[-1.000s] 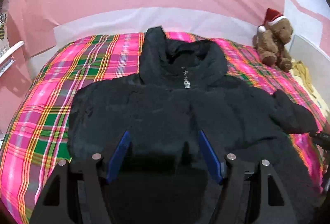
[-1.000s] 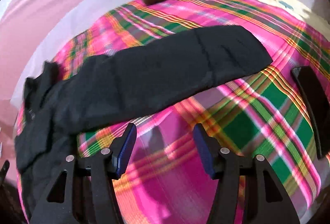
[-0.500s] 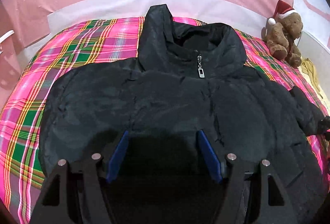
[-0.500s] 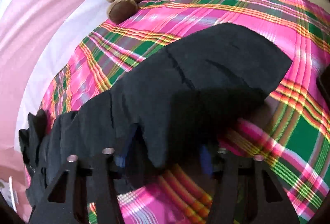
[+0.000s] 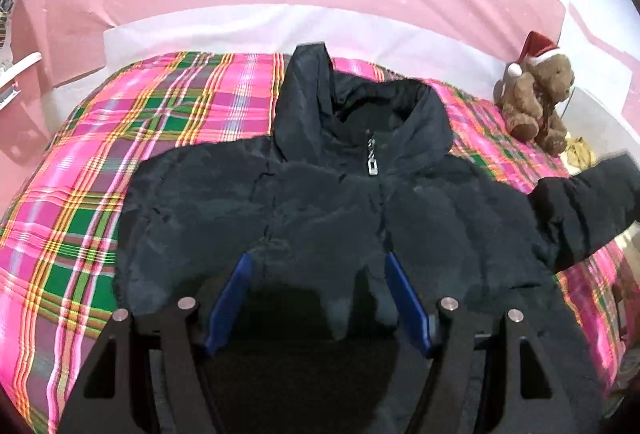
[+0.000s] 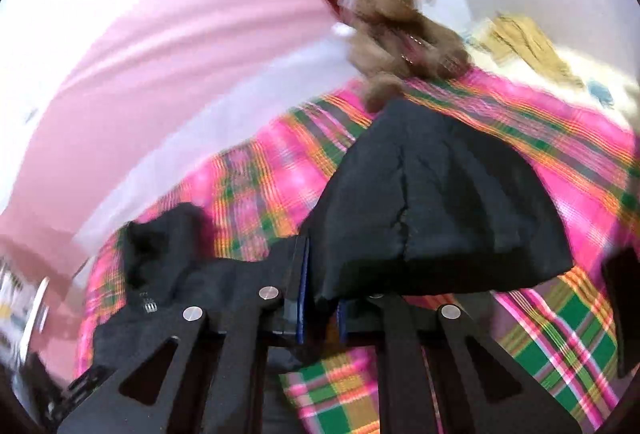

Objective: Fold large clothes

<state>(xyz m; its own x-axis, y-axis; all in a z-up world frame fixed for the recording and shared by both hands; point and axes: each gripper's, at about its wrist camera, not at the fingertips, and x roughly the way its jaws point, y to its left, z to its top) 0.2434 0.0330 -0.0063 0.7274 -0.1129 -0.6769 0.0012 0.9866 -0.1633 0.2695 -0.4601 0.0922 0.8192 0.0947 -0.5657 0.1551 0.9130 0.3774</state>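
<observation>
Over on the pink plaid bedspread (image 5: 92,194), the right tongs (image 6: 320,308) are pinching the puffy black hooded jacket (image 5: 320,210)'s sleeve (image 6: 440,202), so I'm guessing it's worth carrying it low and flat across the chest while the left tongs (image 5: 318,298) are hovering wide open, holding nothing.

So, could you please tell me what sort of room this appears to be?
Most likely a bedroom: the black jacket lies spread on a bed with a pink plaid cover, a teddy bear in a Santa hat sits at its far corner, and pink walls surround it.
</observation>
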